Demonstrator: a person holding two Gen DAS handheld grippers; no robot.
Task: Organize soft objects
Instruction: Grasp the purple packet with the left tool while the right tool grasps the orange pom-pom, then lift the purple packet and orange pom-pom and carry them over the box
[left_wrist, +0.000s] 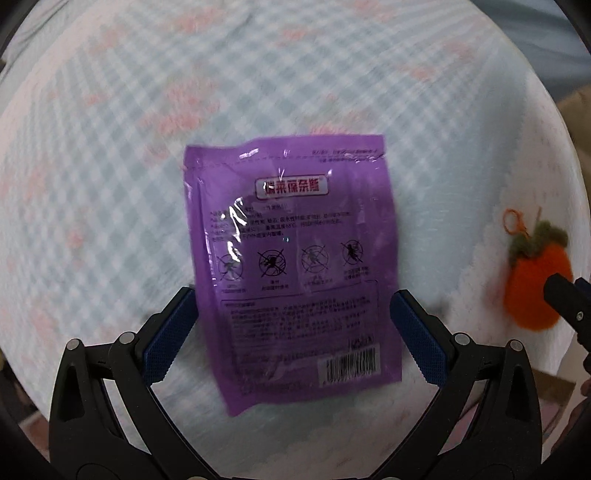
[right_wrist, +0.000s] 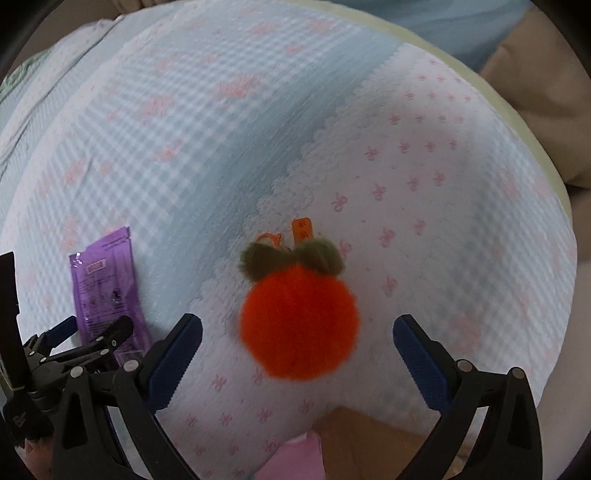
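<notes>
A purple packet (left_wrist: 295, 266) lies flat on a soft blanket (left_wrist: 110, 147). The blanket has light blue and white squares with little pink marks on it. The packet has white and dark writing, four small round signs in a row, and a bar code near its bottom corner.

The left gripper (left_wrist: 293, 328) is over the lower part of the packet. Its two blue pads (left_wrist: 170, 336) are wide apart, one on each side of the packet. The pads sit just beside the packet's edges. The picture is a bit blurry, so I cannot tell if they touch it. They are not squeezing it.

To the right of the packet, well apart from it, lies a fuzzy orange ball (right_wrist: 299, 325). It looks like a little pumpkin or fruit. It has two fuzzy green leaves (right_wrist: 325, 258) on top, a thin orange loop (right_wrist: 267, 238) and a small orange tag (right_wrist: 302, 229). It rests on the white part of the blanket, which has a wavy edge and tiny pink bows.

The right gripper (right_wrist: 297, 350) is near the orange ball. Its fingers (right_wrist: 421, 354) are spread wide, and the ball shows between them. Neither finger touches the ball.

At the bottom of the right view, a brown box (right_wrist: 369, 439) and something pink (right_wrist: 295, 458) peek out past the blanket's edge.
</notes>
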